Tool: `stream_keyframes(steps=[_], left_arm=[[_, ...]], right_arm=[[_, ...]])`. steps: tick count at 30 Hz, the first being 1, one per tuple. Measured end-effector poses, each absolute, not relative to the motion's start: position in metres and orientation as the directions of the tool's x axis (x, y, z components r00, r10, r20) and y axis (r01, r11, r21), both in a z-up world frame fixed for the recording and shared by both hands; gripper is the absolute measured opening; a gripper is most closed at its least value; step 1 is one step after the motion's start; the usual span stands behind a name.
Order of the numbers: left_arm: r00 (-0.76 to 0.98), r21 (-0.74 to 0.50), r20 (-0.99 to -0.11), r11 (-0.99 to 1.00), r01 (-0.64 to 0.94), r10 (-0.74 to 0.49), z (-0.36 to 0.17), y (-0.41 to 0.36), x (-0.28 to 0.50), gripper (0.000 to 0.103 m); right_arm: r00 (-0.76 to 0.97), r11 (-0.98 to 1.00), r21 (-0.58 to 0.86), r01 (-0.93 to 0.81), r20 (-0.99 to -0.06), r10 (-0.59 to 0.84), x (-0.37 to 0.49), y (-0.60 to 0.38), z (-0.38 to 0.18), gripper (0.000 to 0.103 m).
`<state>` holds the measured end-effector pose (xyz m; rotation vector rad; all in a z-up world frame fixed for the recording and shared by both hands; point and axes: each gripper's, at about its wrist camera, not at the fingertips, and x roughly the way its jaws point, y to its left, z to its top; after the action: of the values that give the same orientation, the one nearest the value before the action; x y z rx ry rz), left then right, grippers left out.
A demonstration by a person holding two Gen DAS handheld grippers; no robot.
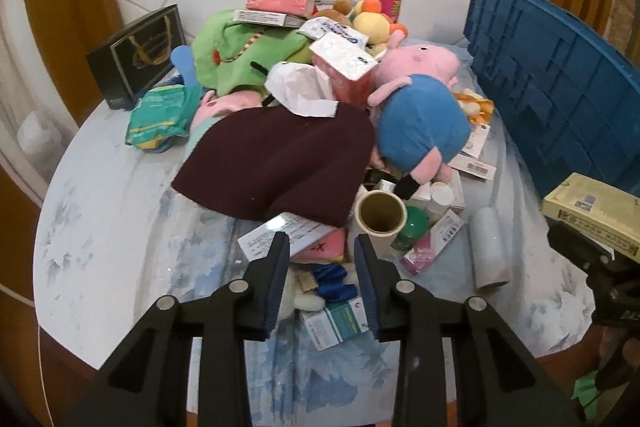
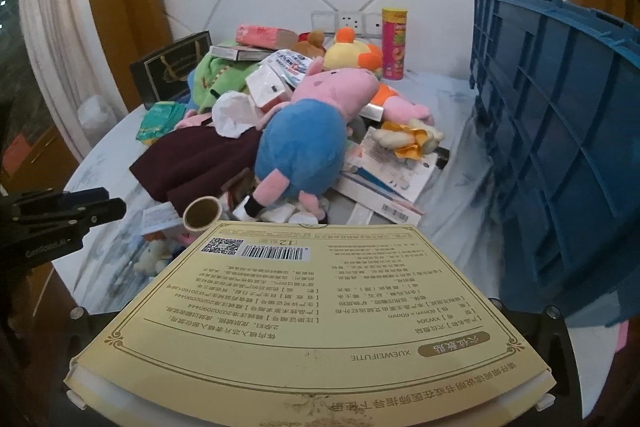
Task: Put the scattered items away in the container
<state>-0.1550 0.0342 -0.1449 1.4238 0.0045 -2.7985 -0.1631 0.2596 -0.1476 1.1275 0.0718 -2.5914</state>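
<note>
The right tongs (image 1: 576,227) are clamped on a flat yellow box (image 2: 312,307), held near the blue crate (image 2: 560,147) at the bed's (image 1: 120,207) right edge. The left tongs (image 1: 322,259) hang apart over the near edge. Much remains: a heap of toys and boxes (image 1: 300,107) covers the bed's middle.
</note>
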Motion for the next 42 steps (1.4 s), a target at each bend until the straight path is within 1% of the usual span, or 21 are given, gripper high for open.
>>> stream_keyframes(steps=[1,2,4,11,19,24,26,29,33,37,40,42], left_arm=[[-0.594,0.006,-0.804,-1.000,0.015,-0.014,-0.143,0.033,-0.154,0.064],[-0.600,0.014,-0.799,-1.000,0.028,-0.028,-0.142,0.032,-0.153,0.074],[-0.609,0.021,-0.792,-0.999,0.042,-0.043,-0.139,0.030,-0.152,0.077],[-0.605,0.010,-0.795,-0.999,0.042,-0.033,-0.139,0.025,-0.153,0.077],[-0.587,0.004,-0.808,-0.998,0.066,-0.042,-0.146,0.023,-0.156,0.077],[-0.605,-0.043,-0.795,-0.999,-0.008,0.039,-0.139,0.045,-0.159,0.077],[-0.611,-0.043,-0.790,-0.999,-0.027,0.051,-0.135,0.055,-0.162,0.077],[-0.619,-0.042,-0.782,-0.998,-0.052,0.065,-0.129,0.070,-0.166,0.077],[-0.630,-0.032,-0.774,-0.997,-0.074,0.072,-0.120,0.084,-0.171,0.077],[-0.626,-0.038,-0.772,-0.992,-0.124,0.108,-0.117,0.086,-0.176,0.077],[-0.629,0.022,-0.774,-0.991,-0.135,0.069,-0.126,0.086,-0.181,0.077],[-0.599,0.015,-0.798,-0.993,-0.117,0.059,-0.142,0.074,-0.188,0.077]], right_arm=[[-0.642,-0.950,0.079,0.302,-0.720,-0.263,-0.164,0.259,-0.147,0.103],[-0.645,-0.951,0.079,0.300,-0.718,-0.263,-0.163,0.259,-0.145,0.103],[-0.650,-0.952,0.079,0.296,-0.714,-0.261,-0.163,0.260,-0.143,0.103],[-0.664,-0.960,0.074,0.271,-0.708,-0.242,-0.164,0.262,-0.137,0.103],[-0.639,-0.970,0.088,0.228,-0.738,-0.217,-0.176,0.268,-0.147,0.103],[-0.612,-0.953,0.072,0.293,-0.752,-0.245,-0.180,0.263,-0.156,0.103],[-0.606,-0.942,0.063,0.330,-0.751,-0.263,-0.180,0.260,-0.159,0.103],[-0.610,-0.938,0.032,0.346,-0.751,-0.251,-0.182,0.259,-0.161,0.103],[-0.642,-0.932,0.052,0.358,-0.712,-0.286,-0.177,0.271,-0.141,0.103],[-0.643,-0.941,0.011,0.338,-0.727,-0.240,-0.186,0.272,-0.142,0.103],[-0.618,-0.948,0.021,0.317,-0.754,-0.223,-0.197,0.269,-0.160,0.103],[-0.594,-0.947,0.055,0.317,-0.767,-0.244,-0.202,0.264,-0.171,0.103]])
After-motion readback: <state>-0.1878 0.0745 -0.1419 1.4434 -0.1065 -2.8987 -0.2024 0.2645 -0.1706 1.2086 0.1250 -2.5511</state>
